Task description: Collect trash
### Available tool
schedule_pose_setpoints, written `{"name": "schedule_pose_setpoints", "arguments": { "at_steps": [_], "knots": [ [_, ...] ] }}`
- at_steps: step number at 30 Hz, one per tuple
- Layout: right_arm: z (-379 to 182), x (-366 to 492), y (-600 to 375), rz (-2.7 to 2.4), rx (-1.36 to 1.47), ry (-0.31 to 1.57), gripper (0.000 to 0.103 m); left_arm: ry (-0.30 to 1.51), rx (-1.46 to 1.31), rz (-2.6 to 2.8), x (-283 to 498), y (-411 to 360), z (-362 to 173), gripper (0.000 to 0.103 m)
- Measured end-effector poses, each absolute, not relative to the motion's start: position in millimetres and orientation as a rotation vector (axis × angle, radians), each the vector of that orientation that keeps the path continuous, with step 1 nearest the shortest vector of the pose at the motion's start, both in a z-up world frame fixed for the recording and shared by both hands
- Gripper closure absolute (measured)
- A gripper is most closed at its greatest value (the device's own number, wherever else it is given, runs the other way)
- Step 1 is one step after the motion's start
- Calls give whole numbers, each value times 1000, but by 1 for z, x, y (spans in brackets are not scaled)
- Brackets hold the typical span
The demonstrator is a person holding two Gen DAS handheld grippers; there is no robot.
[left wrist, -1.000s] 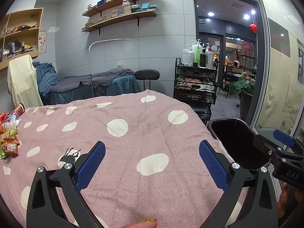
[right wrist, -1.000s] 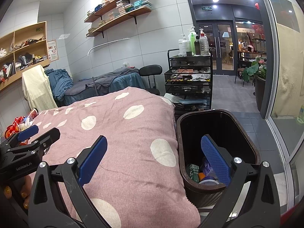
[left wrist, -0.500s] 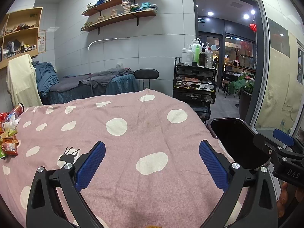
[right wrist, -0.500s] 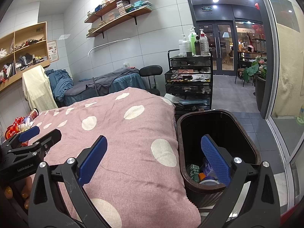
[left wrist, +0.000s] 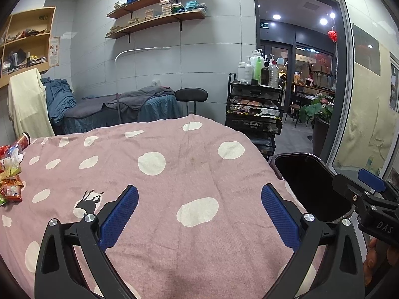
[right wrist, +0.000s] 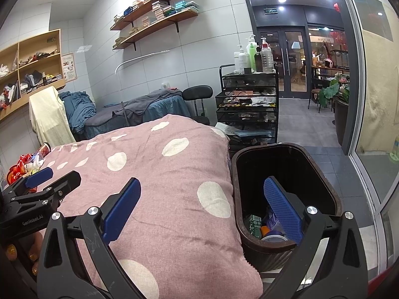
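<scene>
A pile of trash (left wrist: 11, 172), snack wrappers, a small bottle and a red can, lies at the far left edge of the pink spotted bed cover (left wrist: 174, 174); it also shows in the right wrist view (right wrist: 25, 164). A dark bin (right wrist: 286, 174) stands at the bed's right side, with some trash (right wrist: 259, 226) at its bottom. My left gripper (left wrist: 199, 214) is open and empty over the cover's near part. My right gripper (right wrist: 202, 206) is open and empty, its right finger over the bin; it shows at the right of the left wrist view (left wrist: 369, 194).
A black trolley (left wrist: 254, 114) with bottles stands beyond the bed's far right corner. A black stool (left wrist: 190, 97) and a second bed (left wrist: 117, 109) lie behind. A glass wall (right wrist: 369, 99) runs along the right, close to the bin (left wrist: 311, 184).
The left wrist view has dipped very slightly. Both grippers stay open and nearly still.
</scene>
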State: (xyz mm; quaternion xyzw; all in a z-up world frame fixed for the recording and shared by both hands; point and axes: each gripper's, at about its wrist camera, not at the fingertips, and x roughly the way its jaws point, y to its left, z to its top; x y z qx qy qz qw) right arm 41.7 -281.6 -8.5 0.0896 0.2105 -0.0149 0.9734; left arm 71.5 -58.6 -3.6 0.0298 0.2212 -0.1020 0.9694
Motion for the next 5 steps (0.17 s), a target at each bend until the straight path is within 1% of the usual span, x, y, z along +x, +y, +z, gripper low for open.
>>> {"name": "schedule_pose_setpoints", "arguments": {
  "at_steps": [5],
  "knots": [
    [-9, 43, -280, -29, 180, 432, 5, 452, 61, -203, 73, -59, -4, 5]
  ]
}}
